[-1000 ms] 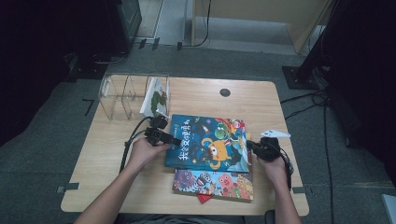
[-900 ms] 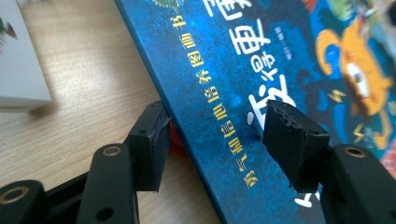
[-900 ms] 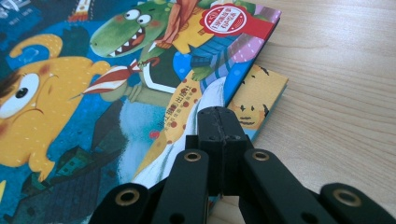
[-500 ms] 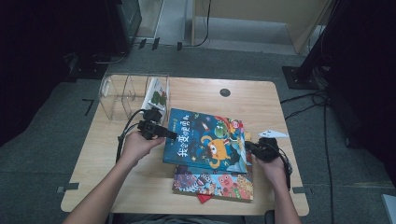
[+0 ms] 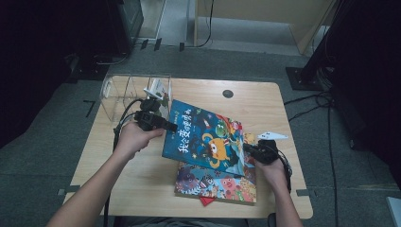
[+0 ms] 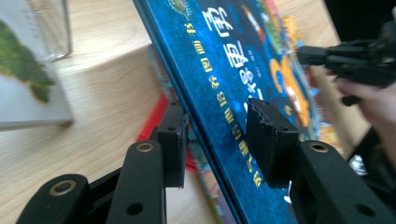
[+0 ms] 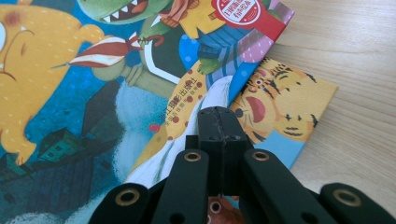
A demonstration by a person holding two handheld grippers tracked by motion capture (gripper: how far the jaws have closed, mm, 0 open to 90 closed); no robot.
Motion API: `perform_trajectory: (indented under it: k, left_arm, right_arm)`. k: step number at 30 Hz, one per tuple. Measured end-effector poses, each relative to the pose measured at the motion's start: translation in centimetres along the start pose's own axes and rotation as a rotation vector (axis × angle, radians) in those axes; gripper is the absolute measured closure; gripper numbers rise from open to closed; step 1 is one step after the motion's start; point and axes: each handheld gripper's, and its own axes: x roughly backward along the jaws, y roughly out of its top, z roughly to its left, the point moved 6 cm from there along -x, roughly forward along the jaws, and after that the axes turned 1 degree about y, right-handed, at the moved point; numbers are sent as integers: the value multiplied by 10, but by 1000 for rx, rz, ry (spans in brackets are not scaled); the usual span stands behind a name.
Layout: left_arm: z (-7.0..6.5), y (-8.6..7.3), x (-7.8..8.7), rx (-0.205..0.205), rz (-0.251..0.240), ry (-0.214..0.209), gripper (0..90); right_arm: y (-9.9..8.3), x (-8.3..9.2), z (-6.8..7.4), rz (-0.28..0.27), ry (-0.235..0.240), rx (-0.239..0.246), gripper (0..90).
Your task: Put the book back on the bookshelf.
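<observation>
Two grippers meet the blue picture book (image 5: 208,137): left gripper (image 6: 215,140) fingers have just been closing around its raised spine edge without pressing, right gripper (image 7: 220,122) fingers shut tight above its cover.

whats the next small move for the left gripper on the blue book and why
Probably finish closing the left gripper. The blue book is tilted, its spine edge raised off the lower book, and that edge sits between jaws that have just been closing but show gaps on both sides. The right gripper, shut, rests at the opposite edge.
</observation>
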Motion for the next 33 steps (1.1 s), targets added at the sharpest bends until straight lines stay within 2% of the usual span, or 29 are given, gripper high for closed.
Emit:
perform_trajectory:
  k: [1, 3, 6, 8, 10, 16, 21, 24, 27, 29, 32, 33]
  left_arm:
    - [-2, 2, 2, 7, -6, -12, 600]
    - [-5, 7, 6, 8, -4, -8, 608]
    - [-7, 13, 12, 42, 22, -9, 626]
    - [-8, 17, 16, 46, 29, -4, 636]
    - [-11, 22, 21, 57, 30, -18, 646]
    - [-22, 38, 28, 53, 47, -10, 666]
    - [-31, 48, 32, 29, 68, 7, 684]
    - [-34, 54, 34, 26, 75, 5, 689]
    - [-34, 58, 37, 40, 63, -10, 691]
    - [-34, 58, 35, 37, 78, 1, 697]
    - [-36, 60, 32, 42, 85, -4, 694]
    - [-37, 62, 33, 39, 83, -22, 702]
  right_arm:
    - [0, 0, 0, 0, 0, 0, 900]
    - [0, -1, 3, 2, 6, 6, 900]
    - [2, -5, 9, 1, 8, 25, 900]
    - [2, -6, 10, 1, 8, 26, 900]
    - [3, -8, 12, 1, 11, 31, 900]
    - [5, -11, 18, -1, 16, 52, 900]
    - [5, -12, 19, -1, 18, 54, 900]
    - [6, -15, 21, -4, 28, 56, 900]
    - [7, -17, 23, -4, 40, 63, 900]
    - [8, -18, 24, -6, 39, 73, 900]
    - [9, -20, 26, -5, 42, 78, 900]
    - [9, -20, 26, -3, 40, 82, 900]
